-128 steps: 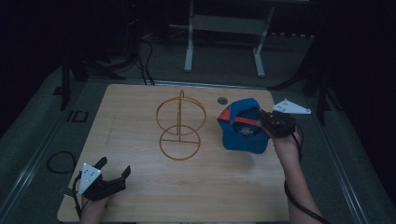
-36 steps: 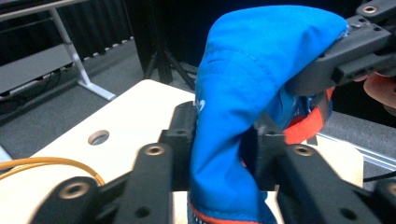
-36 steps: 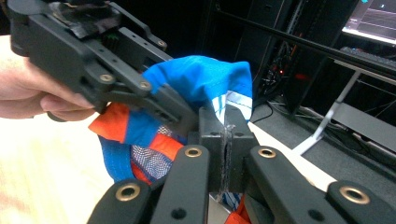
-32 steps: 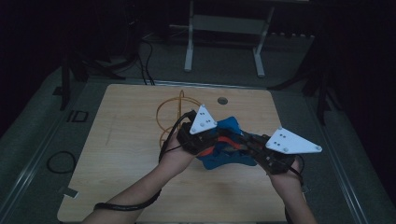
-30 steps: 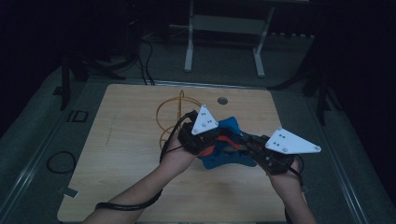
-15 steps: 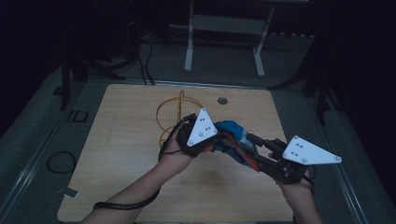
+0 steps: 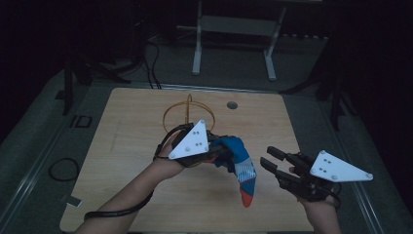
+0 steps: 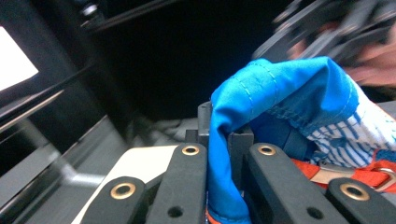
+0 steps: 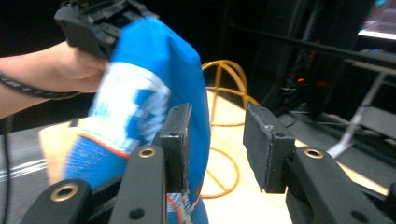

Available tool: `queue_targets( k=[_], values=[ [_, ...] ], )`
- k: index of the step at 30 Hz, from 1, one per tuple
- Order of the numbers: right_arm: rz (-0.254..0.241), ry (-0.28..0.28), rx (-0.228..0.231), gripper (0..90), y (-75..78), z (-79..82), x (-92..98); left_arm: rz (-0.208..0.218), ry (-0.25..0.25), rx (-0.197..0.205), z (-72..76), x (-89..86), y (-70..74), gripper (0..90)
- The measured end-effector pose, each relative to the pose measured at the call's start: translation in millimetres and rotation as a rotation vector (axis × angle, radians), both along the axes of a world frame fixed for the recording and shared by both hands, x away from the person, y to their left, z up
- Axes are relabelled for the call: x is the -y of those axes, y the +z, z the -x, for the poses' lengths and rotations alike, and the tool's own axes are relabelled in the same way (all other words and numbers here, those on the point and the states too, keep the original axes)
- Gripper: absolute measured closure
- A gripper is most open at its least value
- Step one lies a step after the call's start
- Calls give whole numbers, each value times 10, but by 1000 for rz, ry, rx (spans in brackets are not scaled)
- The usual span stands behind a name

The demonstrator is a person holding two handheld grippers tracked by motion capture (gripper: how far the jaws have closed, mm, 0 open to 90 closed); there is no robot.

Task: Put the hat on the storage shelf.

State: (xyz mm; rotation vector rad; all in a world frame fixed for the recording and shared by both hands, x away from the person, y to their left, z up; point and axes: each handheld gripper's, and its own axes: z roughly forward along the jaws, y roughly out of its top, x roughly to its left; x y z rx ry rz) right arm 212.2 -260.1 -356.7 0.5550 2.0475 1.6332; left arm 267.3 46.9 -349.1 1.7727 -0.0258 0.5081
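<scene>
Fingers (image 8: 187, 172) pinching blue, striped, orange-toed sock (image 7: 239, 168)

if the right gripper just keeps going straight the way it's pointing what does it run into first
Most likely the blue sock hanging from the left gripper. In the right gripper view the sock hangs just past the right gripper, ahead and to its left, with the yellow wire stand behind. Depth is unclear, so it might just brush past.
</scene>
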Motion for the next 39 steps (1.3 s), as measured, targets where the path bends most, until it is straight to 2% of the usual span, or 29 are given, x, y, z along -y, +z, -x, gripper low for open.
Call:
queue_targets(
  k=[2, 4, 8, 12, 14, 15, 17, 18, 21, 26, 29, 32, 33, 35, 39],
  values=[
    [-5, 24, -16, 610, -40, 4, -28, 6, -27, 8, -9, -41, -23, 887],
    [-6, 48, -26, 607, -75, 17, -67, 37, -53, -13, -28, -88, -44, 887],
    [2, 92, -43, 601, -150, 52, -157, 86, -126, -19, -58, -183, -69, 887],
    [17, 127, -54, 596, -209, 72, -248, 113, -202, -17, -63, -246, -63, 886],
    [22, 132, -55, 594, -218, 75, -267, 113, -202, -17, -63, -246, -63, 886],
    [27, 143, -54, 591, -231, 69, -297, 134, -239, -10, -57, -275, -45, 885],
    [24, 150, -61, 591, -236, 60, -319, 150, -251, -7, -50, -288, -32, 885],
    [23, 156, -61, 588, -237, 57, -332, 163, -276, -13, -48, -295, -25, 886],
    [16, 180, -60, 563, -221, 57, -374, 165, -300, -8, -32, -292, -9, 885],
    [3, 227, -48, 555, -171, 70, -447, 171, -316, -3, -17, -252, 2, 885],
    [3, 242, -36, 668, -155, 82, -485, 178, -320, -7, -23, -241, 2, 885],
    [16, 226, -21, 870, -141, 101, -490, 177, -319, -15, -33, -246, -10, 885],
    [23, 215, -16, 900, -134, 103, -490, 177, -317, -19, -35, -249, -16, 885],
    [36, 188, -8, 900, -122, 107, -491, 173, -320, -20, -36, -264, -22, 885],
    [16, 162, -12, 900, -102, 94, -464, 163, -287, -14, -30, -302, -20, 883]
  ],
)
